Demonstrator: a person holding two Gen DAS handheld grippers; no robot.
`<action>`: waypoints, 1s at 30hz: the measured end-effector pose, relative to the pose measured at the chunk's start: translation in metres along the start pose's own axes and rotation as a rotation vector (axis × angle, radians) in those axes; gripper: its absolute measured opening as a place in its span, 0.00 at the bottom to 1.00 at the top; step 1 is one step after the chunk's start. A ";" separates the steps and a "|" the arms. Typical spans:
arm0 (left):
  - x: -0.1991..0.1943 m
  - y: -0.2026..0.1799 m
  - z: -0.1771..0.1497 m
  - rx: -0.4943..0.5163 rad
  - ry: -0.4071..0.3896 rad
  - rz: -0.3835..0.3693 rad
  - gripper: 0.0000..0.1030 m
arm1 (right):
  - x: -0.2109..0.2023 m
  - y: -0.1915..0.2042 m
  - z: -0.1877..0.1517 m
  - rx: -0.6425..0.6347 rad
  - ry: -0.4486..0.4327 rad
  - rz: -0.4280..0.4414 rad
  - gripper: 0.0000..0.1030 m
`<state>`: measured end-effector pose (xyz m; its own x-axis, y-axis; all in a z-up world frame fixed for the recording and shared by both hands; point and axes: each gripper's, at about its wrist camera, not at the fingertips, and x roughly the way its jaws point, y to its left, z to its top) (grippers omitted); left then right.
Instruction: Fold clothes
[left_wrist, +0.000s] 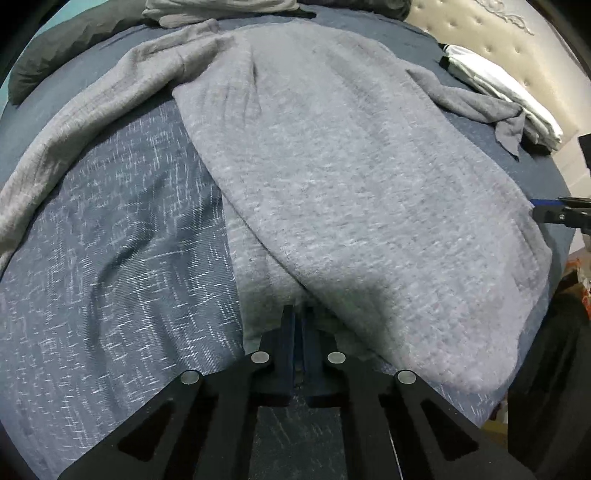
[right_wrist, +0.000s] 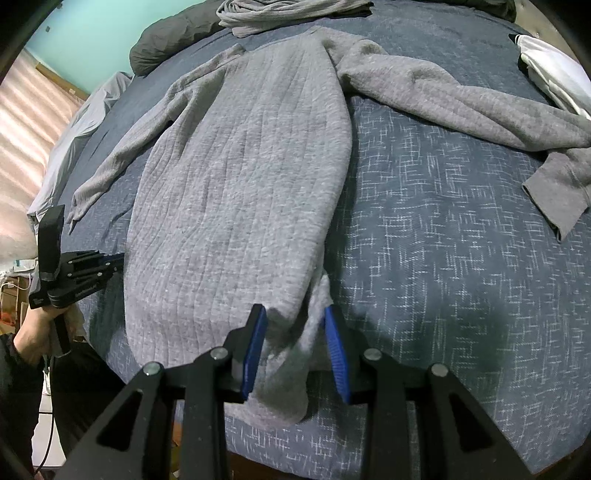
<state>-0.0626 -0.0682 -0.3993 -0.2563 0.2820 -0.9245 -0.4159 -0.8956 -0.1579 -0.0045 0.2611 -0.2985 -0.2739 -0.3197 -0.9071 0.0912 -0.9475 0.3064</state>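
A grey knit sweater (left_wrist: 332, 166) lies lengthwise on the bed, hem towards me, with both sleeves spread out to the sides. My left gripper (left_wrist: 298, 317) is shut on the hem, and the cloth rises in a fold just past its tips. In the right wrist view the sweater (right_wrist: 236, 177) runs away from me. There my right gripper (right_wrist: 294, 310) holds a bunched corner of the hem between its blue pads (right_wrist: 258, 350). The left gripper (right_wrist: 120, 260) shows at the sweater's left edge. The right gripper (left_wrist: 533, 206) peeks in at the far right of the left wrist view.
The bed has a dark blue patterned cover (left_wrist: 110, 258). Folded white clothes (right_wrist: 554, 70) lie at the far right, a grey heap (right_wrist: 288, 14) and a dark pillow (right_wrist: 173, 40) at the far end. A person's hand (right_wrist: 29, 332) holds the left gripper beside the bed's near edge.
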 end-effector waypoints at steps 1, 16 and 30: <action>-0.005 0.002 -0.001 -0.008 -0.010 -0.012 0.02 | 0.000 0.000 0.000 0.001 0.000 0.000 0.32; -0.104 0.074 -0.031 -0.177 -0.154 -0.030 0.00 | -0.011 0.006 0.001 -0.020 -0.012 -0.004 0.32; -0.044 0.035 -0.005 -0.076 -0.036 0.005 0.23 | 0.003 0.022 0.007 -0.030 0.003 -0.009 0.35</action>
<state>-0.0618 -0.1139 -0.3660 -0.2895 0.2884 -0.9127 -0.3473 -0.9202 -0.1806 -0.0100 0.2390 -0.2926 -0.2718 -0.3109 -0.9108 0.1174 -0.9500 0.2893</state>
